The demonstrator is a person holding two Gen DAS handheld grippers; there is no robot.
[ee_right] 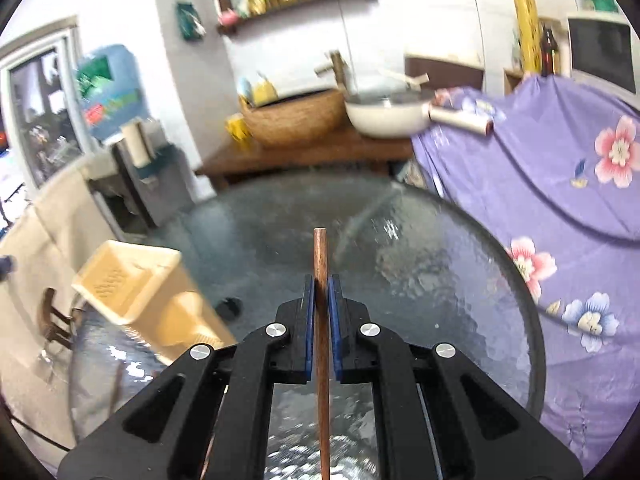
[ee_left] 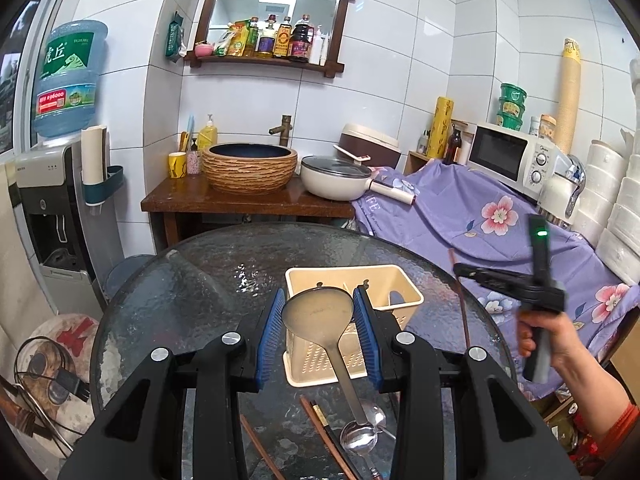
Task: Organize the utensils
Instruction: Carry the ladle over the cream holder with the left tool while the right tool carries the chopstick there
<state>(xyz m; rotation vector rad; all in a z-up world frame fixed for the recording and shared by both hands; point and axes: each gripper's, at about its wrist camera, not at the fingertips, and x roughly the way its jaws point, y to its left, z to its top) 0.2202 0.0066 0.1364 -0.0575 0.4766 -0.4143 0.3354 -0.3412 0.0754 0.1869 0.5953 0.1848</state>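
Observation:
My left gripper [ee_left: 319, 300] is shut on the flat head of a steel spatula [ee_left: 318, 312] and holds it above a cream plastic utensil holder [ee_left: 394, 294] on the round glass table [ee_left: 192, 280]. The spatula's handle slopes down toward me. Below it lie a steel spoon [ee_left: 360, 436] and brown chopsticks [ee_left: 326, 436]. My right gripper [ee_right: 320, 284] is shut on one brown chopstick [ee_right: 321, 320], held upright over the table. It also shows in the left wrist view [ee_left: 466, 270], to the right of the holder. The holder is at the left in the right wrist view [ee_right: 132, 284].
Behind the table a wooden counter [ee_left: 240, 200] carries a basin [ee_left: 250, 166] and a white pan [ee_left: 338, 178]. A purple flowered cloth [ee_left: 480, 220] covers the right side, with a microwave [ee_left: 508, 154] on it. A water dispenser [ee_left: 48, 208] stands at the left.

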